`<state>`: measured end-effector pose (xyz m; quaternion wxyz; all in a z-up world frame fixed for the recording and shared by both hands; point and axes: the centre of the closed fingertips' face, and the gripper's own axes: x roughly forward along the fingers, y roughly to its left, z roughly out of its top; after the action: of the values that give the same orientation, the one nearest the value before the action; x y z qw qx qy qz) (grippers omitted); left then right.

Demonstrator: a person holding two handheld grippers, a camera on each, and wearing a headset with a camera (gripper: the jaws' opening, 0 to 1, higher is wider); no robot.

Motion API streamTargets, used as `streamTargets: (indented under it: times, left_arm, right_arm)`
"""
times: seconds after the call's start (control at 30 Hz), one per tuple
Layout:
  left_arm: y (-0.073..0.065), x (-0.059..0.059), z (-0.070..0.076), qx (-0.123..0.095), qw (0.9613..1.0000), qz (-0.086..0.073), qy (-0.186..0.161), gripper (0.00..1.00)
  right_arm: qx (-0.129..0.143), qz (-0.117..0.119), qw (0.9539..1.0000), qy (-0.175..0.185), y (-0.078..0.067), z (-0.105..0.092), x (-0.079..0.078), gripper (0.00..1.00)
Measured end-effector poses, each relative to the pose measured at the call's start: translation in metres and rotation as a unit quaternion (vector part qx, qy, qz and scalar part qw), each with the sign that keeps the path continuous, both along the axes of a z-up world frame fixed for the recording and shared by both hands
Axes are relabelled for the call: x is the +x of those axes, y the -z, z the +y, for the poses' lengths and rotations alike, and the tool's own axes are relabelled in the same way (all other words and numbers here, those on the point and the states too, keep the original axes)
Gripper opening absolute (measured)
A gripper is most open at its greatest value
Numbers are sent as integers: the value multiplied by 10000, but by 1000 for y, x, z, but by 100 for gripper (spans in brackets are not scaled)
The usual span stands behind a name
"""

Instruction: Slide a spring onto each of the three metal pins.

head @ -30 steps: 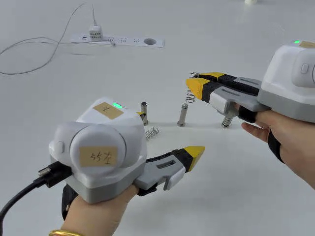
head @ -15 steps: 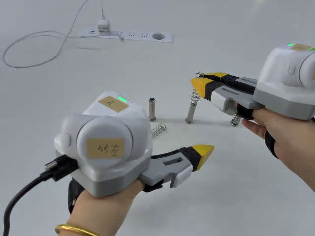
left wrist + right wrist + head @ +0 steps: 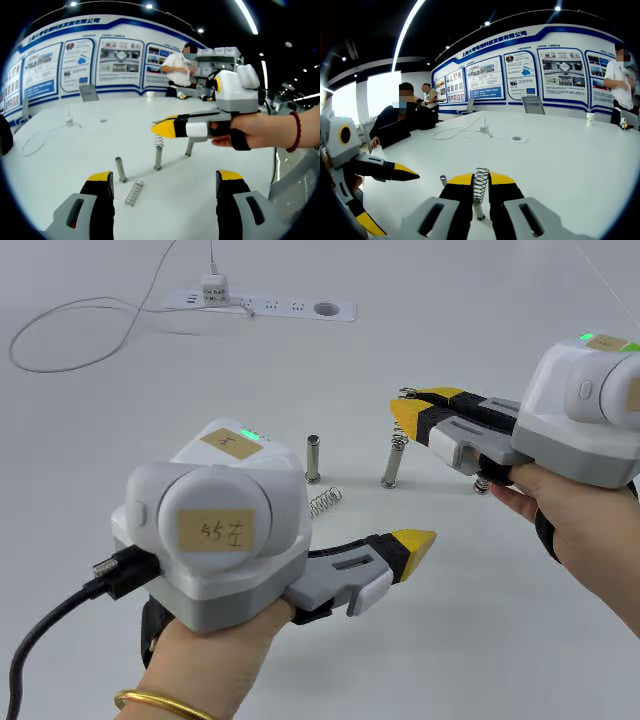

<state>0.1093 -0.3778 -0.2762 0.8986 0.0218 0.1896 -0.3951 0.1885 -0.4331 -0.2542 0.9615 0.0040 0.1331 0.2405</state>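
Note:
Three short metal pins stand in a row on the white table. The left pin [image 3: 313,458] [image 3: 120,169] is bare. A spring [image 3: 398,444] [image 3: 480,186] sits over the top of the middle pin [image 3: 390,472] [image 3: 158,161], and my right gripper [image 3: 405,406] [image 3: 480,181] is shut on that spring. The right pin [image 3: 482,483] [image 3: 189,147] carries a spring and is half hidden behind the right gripper. A loose spring [image 3: 325,502] [image 3: 133,192] lies on the table in front of the left pin. My left gripper [image 3: 165,182] hovers open just short of the loose spring, one yellow fingertip [image 3: 415,540] showing.
A white power strip [image 3: 270,308] with a plugged charger and a looping cable [image 3: 70,335] lies at the far side of the table. People sit and stand beyond the table's far edge. A paper cup [image 3: 590,119] stands far off.
The right gripper has lowered the spring slightly, so its lower end now sits over the middle pin's top. The left gripper holds about the same place; the head camera has shifted.

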Motion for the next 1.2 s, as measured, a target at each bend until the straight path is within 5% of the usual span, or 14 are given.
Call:
streamTargets:
  times: [0.6,0.8,0.87,1.2]
  left_arm:
    - [1,2,3,-27,10000,48,-77,82]
    - [3,2,3,12,10000,46,-79,82]
    - [3,2,3,10,10000,45,-82,82]
    - [3,3,4,38,9999,48,-87,81]
  right_arm:
    - [-200,-84,9997,65,7,1,-7,12]
    - [-510,-183,9985,57,8,1,-10,12]
    - [-696,-117,9975,-9,14,2,-13,12]
    - [-773,75,9970,-23,31,2,-14,12]
